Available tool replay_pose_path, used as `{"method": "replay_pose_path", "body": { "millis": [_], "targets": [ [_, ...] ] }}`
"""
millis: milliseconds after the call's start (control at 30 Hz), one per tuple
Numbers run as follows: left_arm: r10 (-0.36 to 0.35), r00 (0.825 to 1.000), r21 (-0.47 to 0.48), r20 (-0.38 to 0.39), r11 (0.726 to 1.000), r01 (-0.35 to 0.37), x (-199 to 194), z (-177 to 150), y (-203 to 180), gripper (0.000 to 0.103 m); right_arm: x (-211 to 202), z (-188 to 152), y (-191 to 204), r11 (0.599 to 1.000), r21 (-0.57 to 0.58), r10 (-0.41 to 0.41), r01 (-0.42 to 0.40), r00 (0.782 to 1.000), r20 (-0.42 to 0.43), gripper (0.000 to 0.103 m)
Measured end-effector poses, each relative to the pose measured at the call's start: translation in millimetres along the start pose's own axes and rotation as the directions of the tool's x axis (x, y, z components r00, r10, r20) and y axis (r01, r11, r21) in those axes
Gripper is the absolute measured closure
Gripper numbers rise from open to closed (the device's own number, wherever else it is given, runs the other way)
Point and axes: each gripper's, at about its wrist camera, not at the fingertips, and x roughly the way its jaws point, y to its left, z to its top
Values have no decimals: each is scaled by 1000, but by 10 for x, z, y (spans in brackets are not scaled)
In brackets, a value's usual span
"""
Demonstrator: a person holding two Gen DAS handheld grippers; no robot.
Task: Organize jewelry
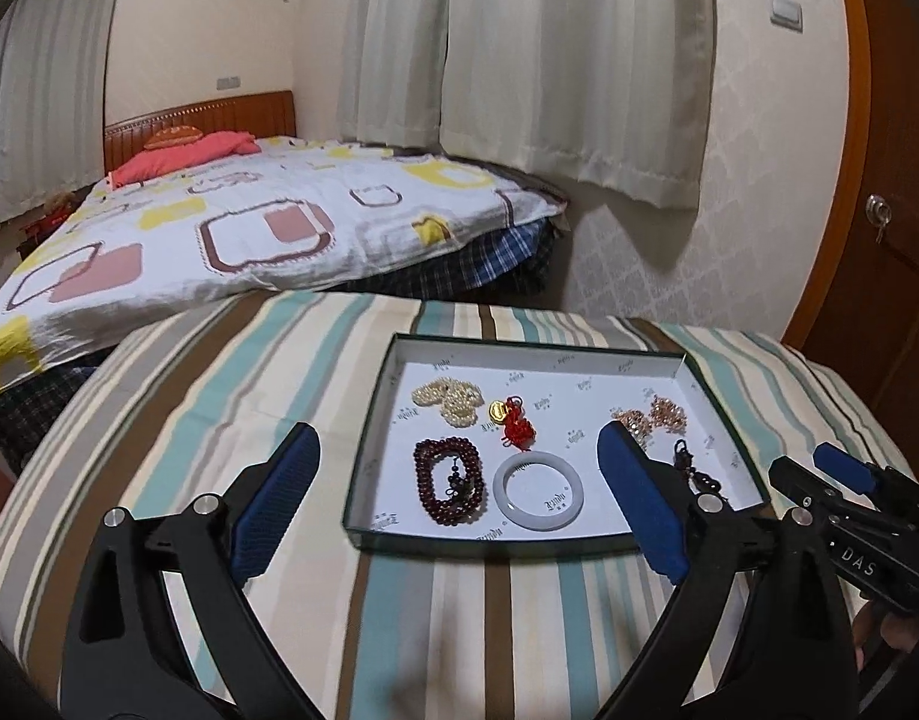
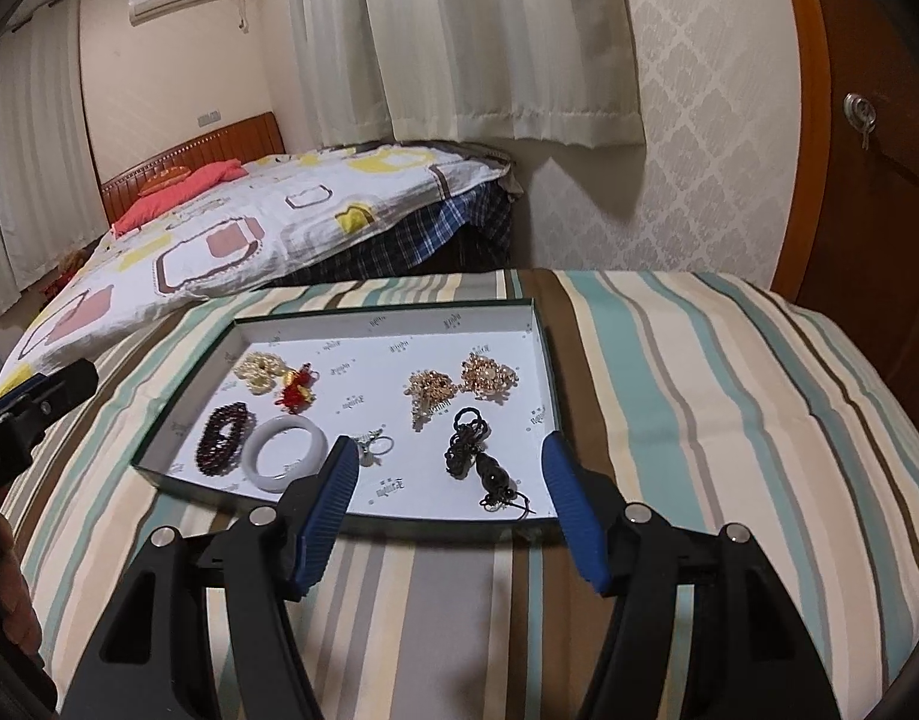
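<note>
A shallow white box tray (image 1: 579, 351) (image 2: 399, 309) lies on a striped cloth. It holds a pearl strand (image 1: 444, 399) (image 2: 257, 372), a red knot with gold charm (image 1: 513, 420) (image 2: 296, 393), dark red beads (image 1: 450, 480) (image 2: 225, 438), a white jade bangle (image 1: 540, 491) (image 2: 285, 453), gold pieces (image 1: 654, 417) (image 2: 459, 381), a black tassel charm (image 2: 477, 456) (image 1: 693, 474) and a small ring (image 2: 375, 444). My left gripper (image 1: 459, 468) is open and empty above the tray's near edge. My right gripper (image 2: 450, 468) is open and empty near the black charm.
The striped cloth (image 2: 699, 396) covers a rounded surface that drops off at its edges. A bed with a patterned quilt (image 1: 249, 228) stands behind on the left. Curtains (image 1: 549, 60) and a wooden door (image 2: 879, 150) are at the back and right.
</note>
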Motion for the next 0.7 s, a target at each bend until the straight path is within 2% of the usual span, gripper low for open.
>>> {"method": "replay_pose_path", "body": {
  "millis": [467,700],
  "targets": [
    [33,994,-7,103,999,-32,-898,6,66,5,-773,-49,174,999,-52,9,-4,994,104,36],
    [110,985,19,132,993,-113,-1273,-5,17,4,-1096,-71,253,997,-72,9,1,990,143,35]
  ]
}}
